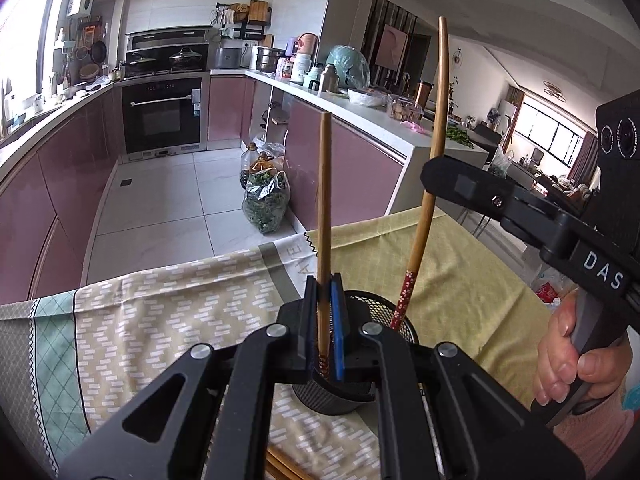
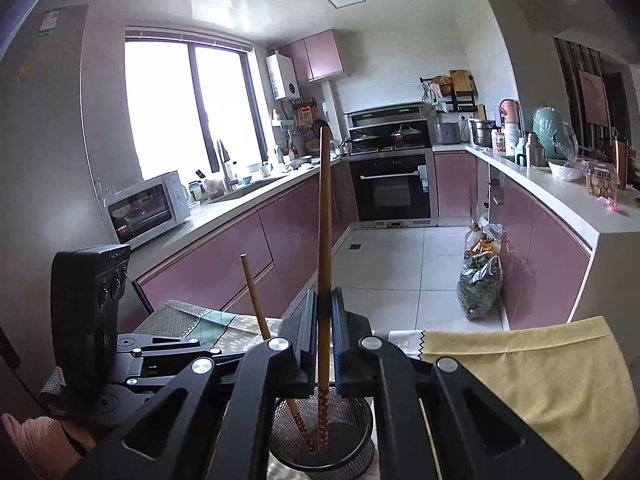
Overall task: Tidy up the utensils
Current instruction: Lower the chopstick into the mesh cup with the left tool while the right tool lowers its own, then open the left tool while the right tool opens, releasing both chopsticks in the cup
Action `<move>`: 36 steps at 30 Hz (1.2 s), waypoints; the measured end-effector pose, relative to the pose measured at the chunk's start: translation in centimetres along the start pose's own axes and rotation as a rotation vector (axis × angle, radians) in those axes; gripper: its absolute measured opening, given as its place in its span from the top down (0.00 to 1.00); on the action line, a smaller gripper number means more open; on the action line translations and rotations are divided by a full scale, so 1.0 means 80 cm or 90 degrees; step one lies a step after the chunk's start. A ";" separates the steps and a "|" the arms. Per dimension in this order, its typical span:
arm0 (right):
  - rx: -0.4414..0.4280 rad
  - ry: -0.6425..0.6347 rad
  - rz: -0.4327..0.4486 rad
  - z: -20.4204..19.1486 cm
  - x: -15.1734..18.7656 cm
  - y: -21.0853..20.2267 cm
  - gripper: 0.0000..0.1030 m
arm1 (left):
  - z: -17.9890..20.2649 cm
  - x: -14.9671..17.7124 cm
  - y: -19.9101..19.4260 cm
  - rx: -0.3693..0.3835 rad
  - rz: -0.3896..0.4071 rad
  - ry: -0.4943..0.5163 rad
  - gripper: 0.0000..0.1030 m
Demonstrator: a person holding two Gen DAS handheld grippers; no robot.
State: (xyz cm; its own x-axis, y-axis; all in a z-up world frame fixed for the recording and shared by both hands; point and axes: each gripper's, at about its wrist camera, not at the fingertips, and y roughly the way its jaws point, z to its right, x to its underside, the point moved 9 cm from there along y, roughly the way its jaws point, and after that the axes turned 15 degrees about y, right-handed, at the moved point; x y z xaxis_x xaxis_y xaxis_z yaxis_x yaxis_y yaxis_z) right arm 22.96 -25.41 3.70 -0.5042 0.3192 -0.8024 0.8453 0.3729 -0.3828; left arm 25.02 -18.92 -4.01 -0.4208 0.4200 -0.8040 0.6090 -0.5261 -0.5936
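A black mesh holder [image 1: 384, 320] stands on the cloth-covered table; it also shows in the right wrist view [image 2: 344, 436]. My left gripper [image 1: 325, 320] is shut on a wooden chopstick [image 1: 323, 208], held upright with its red patterned end down in the holder. My right gripper [image 2: 325, 344] is shut on a second chopstick [image 2: 324, 248], also upright with its red end in the holder; in the left wrist view this chopstick [image 1: 434, 136] leans in the right gripper [image 1: 434, 178]. The left-held chopstick [image 2: 253, 296] shows slanted in the right wrist view.
Patterned cloth [image 1: 168, 320] and yellow cloth [image 1: 472, 280] cover the table. More chopsticks [image 1: 280, 466] lie on the cloth under my left gripper. A bag of greens [image 1: 266, 204] and oil bottles [image 1: 256, 164] sit on the kitchen floor by the pink counter [image 1: 344, 152].
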 end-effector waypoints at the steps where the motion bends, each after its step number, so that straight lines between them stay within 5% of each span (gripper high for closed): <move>1: 0.001 0.003 -0.018 0.003 0.006 0.006 0.95 | 0.000 0.002 0.004 0.000 -0.006 0.000 0.93; 10: 0.049 0.020 -0.174 0.021 0.065 0.062 0.91 | -0.004 0.011 0.019 -0.010 -0.028 0.009 0.92; 13: 0.067 0.027 -0.173 0.027 0.074 0.071 0.73 | -0.008 0.013 0.017 -0.028 -0.024 0.011 0.83; 16: 0.079 0.020 -0.146 0.029 0.074 0.063 0.68 | -0.014 0.013 -0.003 -0.067 -0.004 0.017 0.66; 21: 0.055 -0.009 -0.092 0.011 0.073 0.025 0.64 | -0.028 0.026 -0.056 -0.125 0.035 0.021 0.57; 28: -0.033 -0.083 -0.139 -0.053 0.134 -0.016 0.58 | -0.049 0.104 -0.094 -0.162 -0.004 0.006 0.51; 36: -0.018 -0.090 -0.274 -0.060 0.235 0.018 0.58 | -0.048 0.215 -0.080 -0.131 -0.113 -0.017 0.51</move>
State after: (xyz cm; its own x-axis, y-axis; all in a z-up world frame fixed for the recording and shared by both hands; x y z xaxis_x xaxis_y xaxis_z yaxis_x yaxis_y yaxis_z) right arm 13.81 -14.67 -9.71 -0.7777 0.0086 -0.6285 0.5580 0.4698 -0.6841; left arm 16.46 -5.54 -13.89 -0.5493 0.4704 -0.6907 0.6473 -0.2832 -0.7077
